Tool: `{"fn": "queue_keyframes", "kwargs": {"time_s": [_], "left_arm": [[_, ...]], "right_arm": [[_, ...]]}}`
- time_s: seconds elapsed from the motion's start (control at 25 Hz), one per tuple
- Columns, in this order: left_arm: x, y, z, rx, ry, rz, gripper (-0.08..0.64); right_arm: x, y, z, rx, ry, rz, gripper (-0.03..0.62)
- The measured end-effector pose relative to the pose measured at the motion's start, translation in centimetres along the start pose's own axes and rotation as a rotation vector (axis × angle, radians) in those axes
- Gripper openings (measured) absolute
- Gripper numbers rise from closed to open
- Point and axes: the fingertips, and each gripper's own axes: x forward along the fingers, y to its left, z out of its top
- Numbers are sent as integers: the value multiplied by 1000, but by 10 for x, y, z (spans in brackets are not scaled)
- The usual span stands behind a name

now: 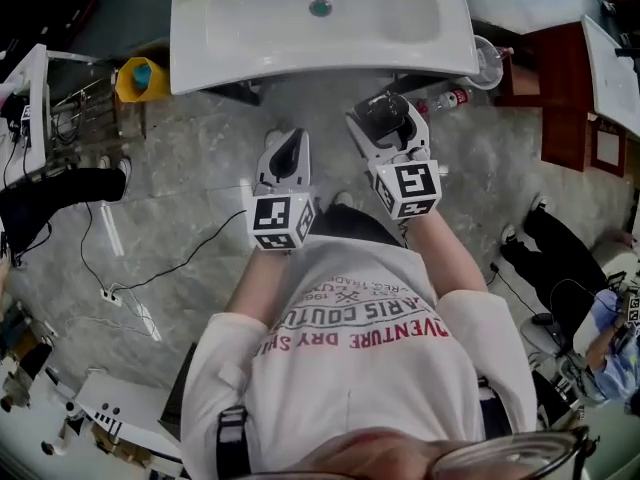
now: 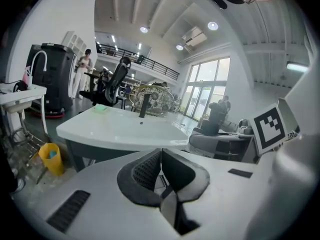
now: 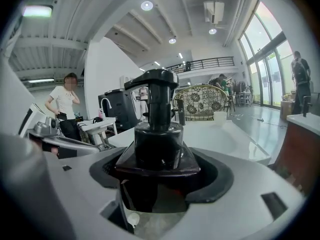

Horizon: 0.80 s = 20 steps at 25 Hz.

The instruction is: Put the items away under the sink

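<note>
**Pump bottle in the right gripper, short of the sink**

The right gripper (image 1: 386, 120) is clamped on a black pump bottle (image 3: 156, 139). Its own view shows the jaws pressed against the bottle's shoulders, with the pump head standing upright above them. The head view shows only the bottle's dark top between the white jaw housings. The left gripper (image 2: 161, 156) has its jaws drawn together. Its view shows the ribbed pads meeting with nothing between them, which the head view cannot settle.

From above, both grippers are held side by side at the person's front. They are over the grey floor, just short of the near edge of the white sink (image 1: 250, 63), and the bottle is not yet under it.

The head view looks into the basin and shows its drain (image 1: 320, 8), which the gripper views do not. The left gripper view shows the black faucet (image 2: 144, 105) standing at the far edge, and a green item (image 2: 101, 108) lies on the far left corner.

Left of the sink a yellow bin (image 1: 128, 83) stands on the floor with something blue (image 1: 142, 73) in it. At the sink's right edge is a clear tub (image 1: 487, 63) whose contents cannot be made out. A small bottle with red on it (image 1: 452, 98) lies on the floor nearby. The right gripper view shows none of these three.
</note>
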Motion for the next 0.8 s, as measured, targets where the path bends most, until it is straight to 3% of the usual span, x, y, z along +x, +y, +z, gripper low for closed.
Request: {"fn": "queue_keyframes", "kwargs": {"time_s": [0.4,0.8], "left_arm": [[-17,35,-56,-9,32,119,28],[62,124,-140,84,-43,126,28]], "right_arm": [[4,17,-75,37,73,41,373],[98,14,-198,12,22,50,373]]}}
